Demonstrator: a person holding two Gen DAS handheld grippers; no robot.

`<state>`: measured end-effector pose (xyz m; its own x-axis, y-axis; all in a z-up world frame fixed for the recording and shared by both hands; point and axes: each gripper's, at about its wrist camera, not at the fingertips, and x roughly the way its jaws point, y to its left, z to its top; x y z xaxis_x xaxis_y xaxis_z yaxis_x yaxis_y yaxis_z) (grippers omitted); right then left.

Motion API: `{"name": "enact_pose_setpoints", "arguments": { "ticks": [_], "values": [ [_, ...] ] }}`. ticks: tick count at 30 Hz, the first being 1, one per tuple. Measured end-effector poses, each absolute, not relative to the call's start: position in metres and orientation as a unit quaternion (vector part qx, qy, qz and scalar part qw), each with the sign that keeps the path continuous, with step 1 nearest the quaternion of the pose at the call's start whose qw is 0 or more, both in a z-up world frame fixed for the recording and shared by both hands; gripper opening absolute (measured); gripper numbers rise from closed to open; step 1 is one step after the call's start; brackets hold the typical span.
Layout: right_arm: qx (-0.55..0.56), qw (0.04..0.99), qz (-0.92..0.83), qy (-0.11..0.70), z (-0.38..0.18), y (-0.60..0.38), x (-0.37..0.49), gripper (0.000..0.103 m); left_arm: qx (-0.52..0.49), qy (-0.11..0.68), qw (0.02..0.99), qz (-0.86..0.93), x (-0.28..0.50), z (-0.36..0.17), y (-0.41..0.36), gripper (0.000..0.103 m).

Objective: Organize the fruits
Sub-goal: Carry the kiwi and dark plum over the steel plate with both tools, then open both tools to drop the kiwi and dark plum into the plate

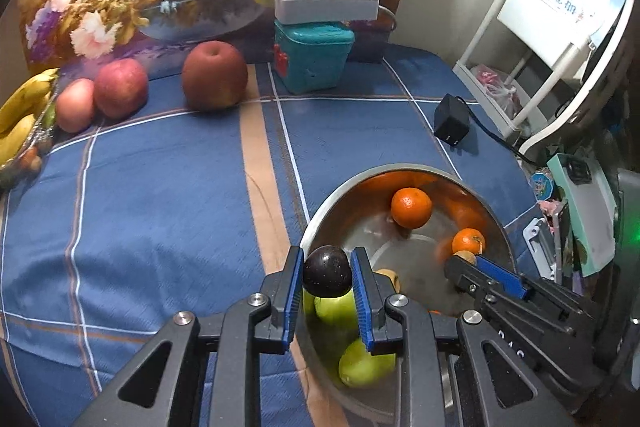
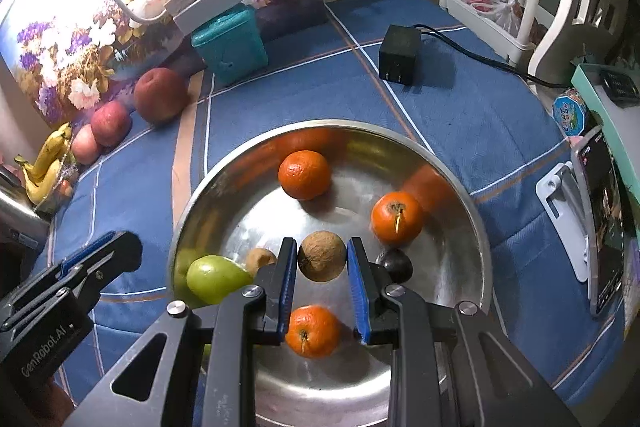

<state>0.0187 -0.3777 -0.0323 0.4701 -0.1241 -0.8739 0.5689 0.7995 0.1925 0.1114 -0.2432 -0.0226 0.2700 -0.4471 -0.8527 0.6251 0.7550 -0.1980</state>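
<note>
A steel bowl (image 2: 460,187) on the blue cloth holds oranges (image 2: 305,175), green pears (image 2: 214,277), a dark plum (image 2: 396,264) and a small brown fruit (image 2: 260,259). My left gripper (image 1: 327,277) is shut on a dark plum (image 1: 327,271), held over the bowl's (image 1: 320,219) left rim above the pears (image 1: 336,307). My right gripper (image 2: 322,259) is shut on a brown kiwi (image 2: 322,256), held above the bowl's middle. The right gripper also shows in the left wrist view (image 1: 480,267), and the left gripper in the right wrist view (image 2: 96,259).
Three red apples (image 1: 214,75) and bananas (image 1: 20,115) lie at the far left by a flower painting. A teal box (image 1: 312,55) with a white lamp stands behind. A black adapter (image 1: 452,119) with cable, a phone on a stand (image 2: 600,227) and a white chair (image 1: 540,27) are to the right.
</note>
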Motion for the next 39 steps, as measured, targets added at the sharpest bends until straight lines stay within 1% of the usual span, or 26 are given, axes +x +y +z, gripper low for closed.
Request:
{"name": "enact_pose_setpoints", "arguments": {
  "ticks": [13, 30, 39],
  "values": [
    [0.220, 0.820, -0.204, 0.488, -0.047, -0.379, 0.037, 0.027, 0.114, 0.506, 0.784, -0.341, 0.115, -0.043, -0.278, 0.026],
    [0.216, 0.814, -0.208, 0.497, -0.055, -0.379, 0.038, 0.027, 0.106, 0.518, 0.779, -0.338, 0.119, -0.058, -0.275, 0.026],
    [0.220, 0.813, -0.212, 0.496, -0.056, -0.381, 0.036, 0.027, 0.101, 0.520, 0.778, -0.337, 0.117, -0.056, -0.272, 0.026]
  ]
}}
